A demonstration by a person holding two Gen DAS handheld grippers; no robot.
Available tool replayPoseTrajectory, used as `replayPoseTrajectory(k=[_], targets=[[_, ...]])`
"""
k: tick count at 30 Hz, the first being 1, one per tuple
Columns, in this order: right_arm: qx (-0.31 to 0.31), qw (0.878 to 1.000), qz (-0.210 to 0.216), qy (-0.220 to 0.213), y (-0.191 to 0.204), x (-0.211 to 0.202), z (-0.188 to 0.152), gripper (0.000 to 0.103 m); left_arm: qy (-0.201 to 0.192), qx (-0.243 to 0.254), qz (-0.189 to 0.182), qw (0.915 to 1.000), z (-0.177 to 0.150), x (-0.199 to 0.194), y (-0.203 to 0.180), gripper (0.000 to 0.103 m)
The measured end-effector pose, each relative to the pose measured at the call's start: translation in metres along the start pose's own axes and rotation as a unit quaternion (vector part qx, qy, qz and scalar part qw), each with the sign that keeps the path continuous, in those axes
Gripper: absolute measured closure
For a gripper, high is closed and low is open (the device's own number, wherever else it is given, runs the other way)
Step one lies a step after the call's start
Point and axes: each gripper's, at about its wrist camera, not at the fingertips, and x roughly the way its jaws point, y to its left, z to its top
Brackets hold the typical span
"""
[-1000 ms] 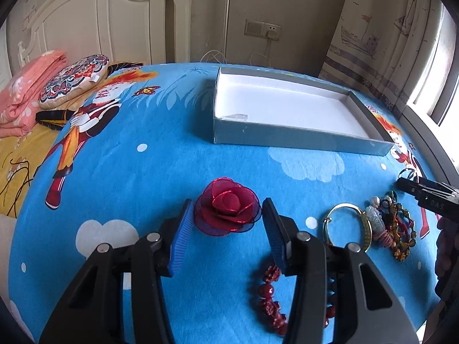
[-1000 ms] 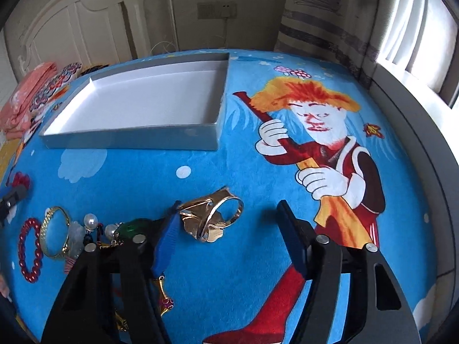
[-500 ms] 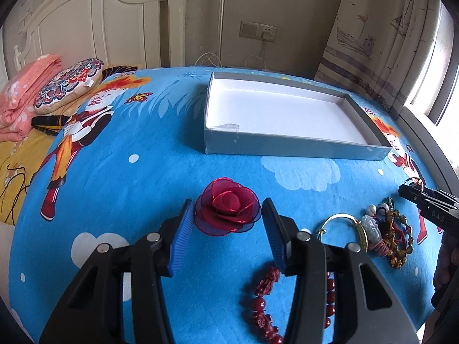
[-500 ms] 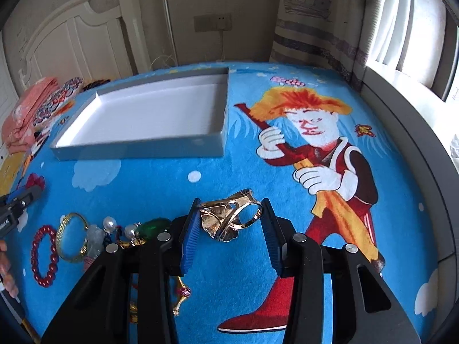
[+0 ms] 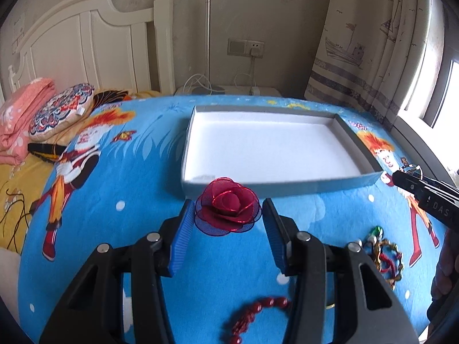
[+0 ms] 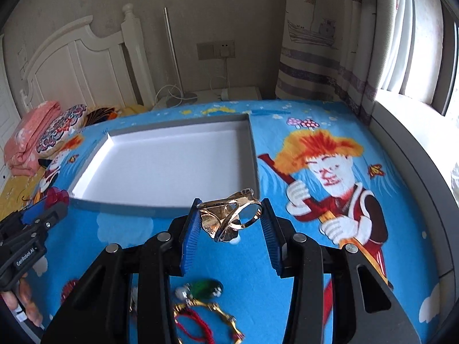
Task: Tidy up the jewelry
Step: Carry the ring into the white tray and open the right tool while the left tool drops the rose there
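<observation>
both wrist views toward tray [image 5: 355,179]

White tray [image 5: 266,149] floor bare and open from above, its low grey front wall the only barrier ahead, leftover jewellery pile [image 6: 200,309] cluttering the bedspread [image 5: 137,189] below, pillow [image 5: 61,110] and folded blanket [image 5: 23,114] far left

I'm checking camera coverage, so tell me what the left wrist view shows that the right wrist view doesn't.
Only the left view shows the red bead bracelet and the rose in full between the left tongs.

Only the right view shows the gold ring clamped in the right tongs, plus a green stone.

Both show the white tray, empty on the blue bedsheet.
</observation>
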Motion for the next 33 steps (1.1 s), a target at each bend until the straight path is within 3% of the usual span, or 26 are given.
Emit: replayPoseTrajectory(k=[12,23,24,26,27,31,33], targets=[[-0.004,1.0,-0.021,0.001,0.019,0.045,0.024,0.062,0.001,0.002,-0.006,1.0,0.046,0.05,-0.012,0.056],[-0.01,0.999,-0.036,0.017,0.019,0.063,0.022,0.062,0.027,-0.007,-0.006,0.9996,0.046,0.082,-0.009,0.055],[-0.011,0.999,-0.037,0.018,0.02,0.063,0.022,0.061,0.028,-0.008,-0.006,0.9996,0.046,0.083,-0.008,0.055],[-0.011,0.999,-0.04,0.016,0.02,0.063,0.022,0.046,0.029,-0.008,-0.005,0.9995,0.045,0.084,-0.009,0.055],[-0.011,0.999,-0.04,0.014,0.019,0.062,0.022,0.044,0.029,-0.009,-0.005,0.9995,0.045,0.084,-0.008,0.055],[-0.013,0.999,-0.041,0.009,0.018,0.056,0.021,0.043,0.025,-0.011,-0.001,0.9996,0.045,0.081,-0.008,0.042],[-0.011,0.999,-0.041,0.007,0.016,0.053,0.02,0.043,0.022,-0.01,0.001,0.9997,0.045,0.077,-0.008,0.041]])
